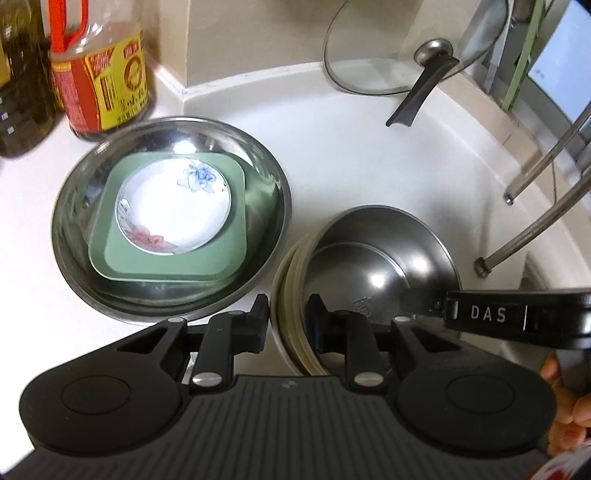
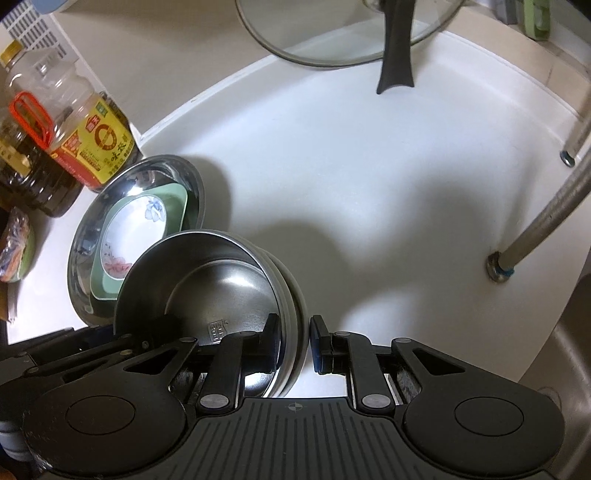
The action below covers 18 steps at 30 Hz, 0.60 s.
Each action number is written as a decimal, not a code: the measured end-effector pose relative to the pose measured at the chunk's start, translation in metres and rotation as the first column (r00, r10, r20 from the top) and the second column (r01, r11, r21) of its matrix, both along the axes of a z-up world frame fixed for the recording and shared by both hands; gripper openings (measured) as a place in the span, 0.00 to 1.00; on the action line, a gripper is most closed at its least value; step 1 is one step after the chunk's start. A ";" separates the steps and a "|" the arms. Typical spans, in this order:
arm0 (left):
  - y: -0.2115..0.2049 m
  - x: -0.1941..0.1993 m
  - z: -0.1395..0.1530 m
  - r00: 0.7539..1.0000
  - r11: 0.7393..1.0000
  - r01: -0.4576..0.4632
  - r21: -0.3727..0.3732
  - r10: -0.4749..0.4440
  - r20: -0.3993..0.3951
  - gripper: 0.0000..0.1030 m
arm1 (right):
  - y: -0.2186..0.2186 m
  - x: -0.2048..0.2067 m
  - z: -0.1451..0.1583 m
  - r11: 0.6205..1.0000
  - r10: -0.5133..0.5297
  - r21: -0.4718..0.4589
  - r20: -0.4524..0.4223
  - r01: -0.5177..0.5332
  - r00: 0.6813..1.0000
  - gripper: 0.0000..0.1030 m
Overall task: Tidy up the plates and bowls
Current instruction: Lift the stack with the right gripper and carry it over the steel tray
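White desk (image 2: 332, 184) mostly free at right. Oil bottles (image 1: 107, 77), glass lid (image 1: 388, 62) along wall. Left tongs (image 1: 286, 325), right tongs (image 2: 293, 343) both pinching rim of bowl stack (image 2: 229, 280), beside steel basin (image 1: 170, 221) with plates.

Glass lid (image 2: 332, 33) cropped; bottles (image 1: 26, 74) blurred

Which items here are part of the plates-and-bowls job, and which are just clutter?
Job:
- bowl stack, gripped on opposite rims by left gripper and right gripper
- large steel basin
- green square plate
- floral saucer

Lying about:
- glass pot lid
- oil bottles
- faucet hoses
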State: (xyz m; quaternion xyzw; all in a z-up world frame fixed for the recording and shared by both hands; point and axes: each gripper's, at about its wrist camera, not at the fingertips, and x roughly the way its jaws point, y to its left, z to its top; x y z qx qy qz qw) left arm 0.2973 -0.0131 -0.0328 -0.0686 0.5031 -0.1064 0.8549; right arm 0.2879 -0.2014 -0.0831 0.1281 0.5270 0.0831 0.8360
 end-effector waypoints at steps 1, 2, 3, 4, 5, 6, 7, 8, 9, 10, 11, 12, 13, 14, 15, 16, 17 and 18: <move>0.003 0.001 -0.001 1.000 1.000 0.000 -0.015 0.000 -0.008 0.23 | 0.000 0.001 0.000 1.000 -0.003 -0.001 -0.003 0.003 1.000 0.16; 0.004 0.002 -0.001 1.000 1.000 0.002 -0.025 -0.002 -0.016 0.23 | 0.000 0.001 0.000 1.000 -0.008 -0.001 -0.007 0.008 1.000 0.16; 0.005 0.004 -0.001 1.000 0.999 0.007 -0.032 -0.007 -0.024 0.24 | 0.000 0.002 0.000 1.000 -0.014 -0.002 -0.012 0.014 1.000 0.16; 0.005 0.005 -0.001 0.999 0.999 0.010 -0.034 -0.012 -0.032 0.24 | 0.001 0.003 0.000 1.000 -0.017 -0.006 -0.016 0.017 1.000 0.16; 0.005 0.007 -0.001 0.999 0.999 0.016 -0.036 -0.018 -0.041 0.24 | 0.002 0.003 0.001 1.000 -0.013 -0.015 -0.018 0.012 1.000 0.16; 0.005 0.009 0.000 0.998 0.999 0.023 -0.036 -0.024 -0.050 0.24 | 0.004 0.004 0.001 1.000 -0.010 -0.022 -0.020 0.009 1.000 0.16; 0.005 0.010 0.000 0.998 0.999 0.028 -0.034 -0.030 -0.056 0.24 | 0.004 0.004 0.001 1.000 -0.012 -0.027 -0.026 0.011 1.000 0.16; 0.005 0.011 0.000 0.998 0.999 0.033 -0.032 -0.034 -0.058 0.24 | 0.004 0.003 0.001 0.999 -0.017 -0.029 -0.031 0.016 0.999 0.16; 0.004 0.011 0.000 0.998 0.999 0.035 -0.028 -0.037 -0.057 0.24 | 0.005 0.003 0.000 0.999 -0.017 -0.031 -0.030 0.016 0.999 0.16; 0.004 0.010 0.000 0.998 0.999 0.036 -0.026 -0.038 -0.055 0.24 | 0.006 0.002 0.000 0.999 -0.013 -0.031 -0.023 0.013 1.000 0.16; 0.004 0.009 0.000 0.998 0.999 0.034 -0.027 -0.036 -0.050 0.23 | 0.006 0.001 0.000 0.999 -0.016 -0.032 -0.018 0.016 1.000 0.16; 0.004 0.007 0.000 0.998 0.999 0.033 -0.030 -0.034 -0.045 0.23 | 0.006 0.000 0.000 0.999 -0.021 -0.032 -0.011 0.021 1.000 0.16; 0.003 0.006 -0.001 0.999 0.999 0.035 -0.028 -0.036 -0.036 0.23 | 0.006 -0.002 0.000 0.999 -0.025 -0.031 -0.001 0.025 1.000 0.16; 0.003 0.004 -0.001 0.999 0.999 0.041 -0.022 -0.041 -0.026 0.23 | 0.006 -0.003 -0.001 0.999 -0.027 -0.030 0.010 0.028 1.000 0.16; 0.002 0.002 -0.001 0.999 0.999 0.045 -0.015 -0.045 -0.017 0.22 | 0.006 -0.005 -0.002 0.999 -0.026 -0.032 0.021 0.027 0.999 0.16; 0.000 0.001 0.000 0.999 0.999 0.047 -0.007 -0.047 -0.010 0.22 | 0.007 -0.007 -0.002 0.999 -0.023 -0.039 0.036 0.024 0.999 0.15; -0.001 0.000 0.000 0.999 0.999 0.050 0.001 -0.050 -0.006 0.22 | 0.009 -0.009 -0.002 0.998 -0.018 -0.053 0.048 0.020 0.999 0.15; -0.002 -0.001 0.000 0.999 0.999 0.051 0.006 -0.051 -0.006 0.22 | 0.011 -0.010 -0.002 0.998 -0.011 -0.068 0.061 0.015 0.998 0.14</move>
